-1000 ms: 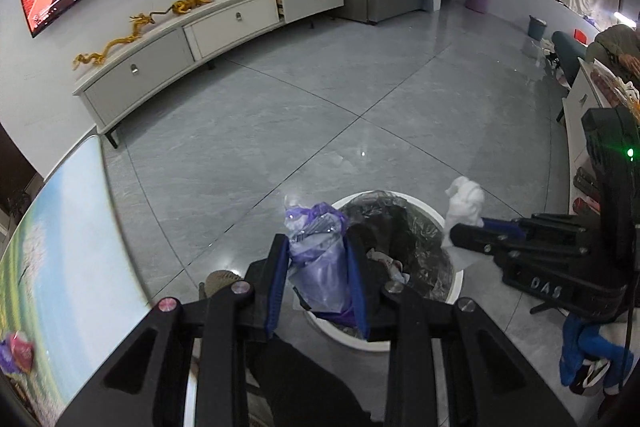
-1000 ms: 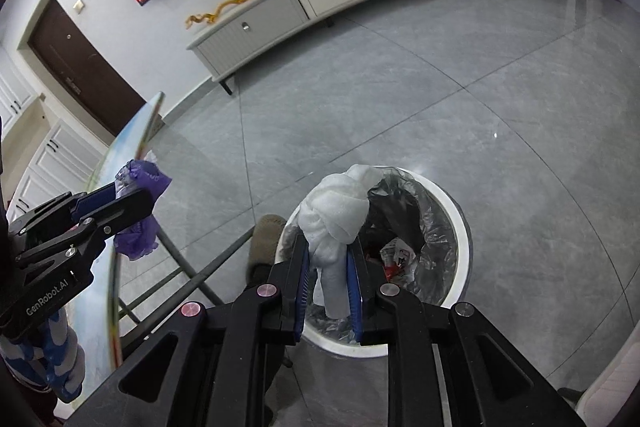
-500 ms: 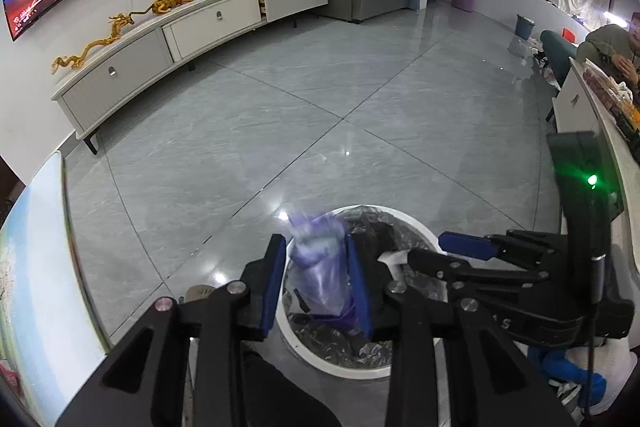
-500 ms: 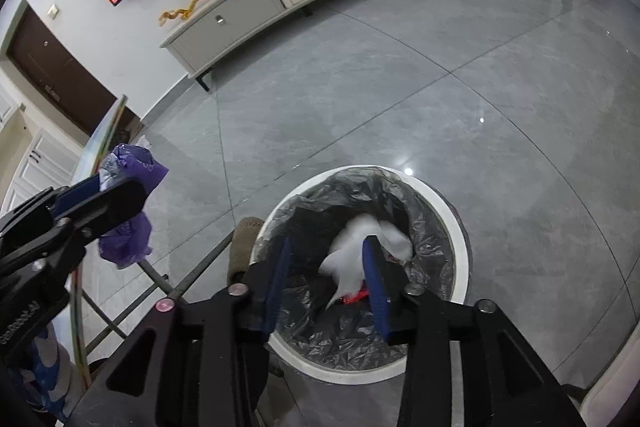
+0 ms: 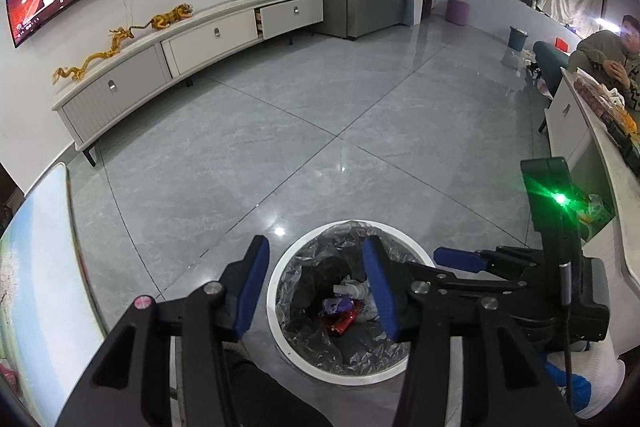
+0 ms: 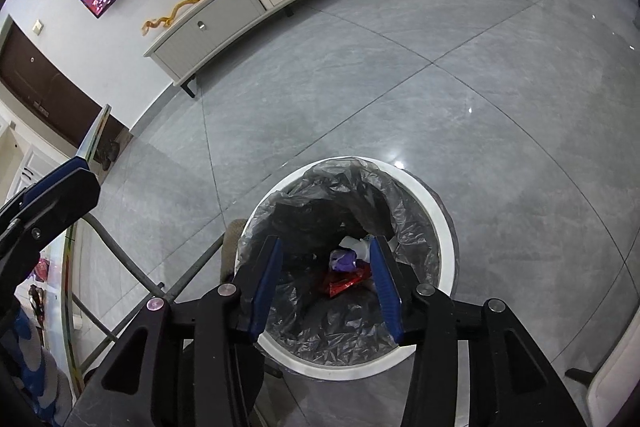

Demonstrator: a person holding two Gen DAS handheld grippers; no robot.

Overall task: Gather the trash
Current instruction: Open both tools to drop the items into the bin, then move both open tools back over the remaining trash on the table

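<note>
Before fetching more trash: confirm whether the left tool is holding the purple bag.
No. The left tool is open and empty above the bin, and the purple bag lies inside it.

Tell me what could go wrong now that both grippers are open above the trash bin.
1. The left gripper and right gripper hang close together over the trash bin; in the left wrist view, the right gripper's fingers sit just beside the left one, so they may collide when pulling away.
2. The bin liner lies loose and crumpled at the rim; a finger dipping lower could snag it.
</note>
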